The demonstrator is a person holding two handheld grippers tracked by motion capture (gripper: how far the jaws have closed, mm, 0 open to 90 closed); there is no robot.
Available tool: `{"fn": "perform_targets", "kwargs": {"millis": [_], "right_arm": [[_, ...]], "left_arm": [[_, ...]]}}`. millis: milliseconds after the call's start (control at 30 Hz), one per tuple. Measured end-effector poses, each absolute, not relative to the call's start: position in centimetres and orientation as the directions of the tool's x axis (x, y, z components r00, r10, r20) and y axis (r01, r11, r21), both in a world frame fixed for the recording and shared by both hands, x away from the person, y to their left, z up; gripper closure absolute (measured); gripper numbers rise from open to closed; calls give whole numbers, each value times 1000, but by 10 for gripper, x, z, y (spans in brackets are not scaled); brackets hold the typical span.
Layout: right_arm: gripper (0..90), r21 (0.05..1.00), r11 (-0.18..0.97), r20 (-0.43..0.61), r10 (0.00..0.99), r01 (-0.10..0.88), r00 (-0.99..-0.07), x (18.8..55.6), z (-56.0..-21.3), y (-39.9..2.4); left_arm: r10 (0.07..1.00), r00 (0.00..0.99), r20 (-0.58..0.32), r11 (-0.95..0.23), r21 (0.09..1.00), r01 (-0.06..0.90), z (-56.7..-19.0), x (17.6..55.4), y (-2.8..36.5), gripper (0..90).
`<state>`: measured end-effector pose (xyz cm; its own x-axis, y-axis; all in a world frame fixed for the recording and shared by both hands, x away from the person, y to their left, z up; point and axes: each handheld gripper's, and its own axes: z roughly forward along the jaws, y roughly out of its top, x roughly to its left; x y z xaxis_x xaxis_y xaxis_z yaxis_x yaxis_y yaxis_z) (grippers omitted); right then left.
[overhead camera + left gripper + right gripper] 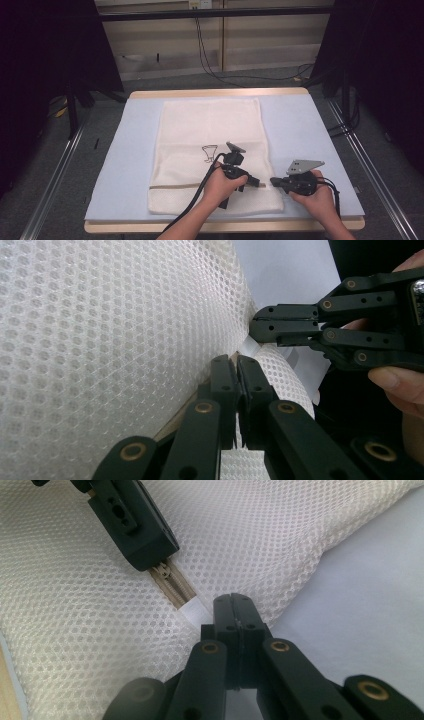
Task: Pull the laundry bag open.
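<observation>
A white mesh laundry bag (pixel 210 150) is laid flat on the pale blue mat (pixel 300 130) of the counter, its zipper (pixel 172 582) running along the near end. The left gripper (pixel 256 183) is held over the zipper near the bag's right edge, its jaws pressed together on the zipper pull. The right gripper (pixel 274 181) is placed just beside it at the bag's edge, its jaws pinched on the white fabric tab (pixel 196 612) at the zipper's end.

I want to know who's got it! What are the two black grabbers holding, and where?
Left gripper pinches the white mesh bag's beige zipper near its end; right gripper pinches the white tab at the bag's edge.
</observation>
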<state>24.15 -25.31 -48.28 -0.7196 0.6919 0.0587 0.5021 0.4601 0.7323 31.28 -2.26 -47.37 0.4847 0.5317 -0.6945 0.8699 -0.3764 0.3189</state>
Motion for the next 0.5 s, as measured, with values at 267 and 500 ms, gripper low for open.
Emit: {"fn": "perform_targets", "kwargs": {"millis": [267,500], "right_arm": [[900,734,456,65,690,503,-721,241,-483,-254],[900,733,455,71,689,506,-721,243,-483,-254]], "left_arm": [[532,483,-695,-371,321,871,-473,312,-22,872],[532,474,-702,-366,314,876,-473,311,-21,872]]}}
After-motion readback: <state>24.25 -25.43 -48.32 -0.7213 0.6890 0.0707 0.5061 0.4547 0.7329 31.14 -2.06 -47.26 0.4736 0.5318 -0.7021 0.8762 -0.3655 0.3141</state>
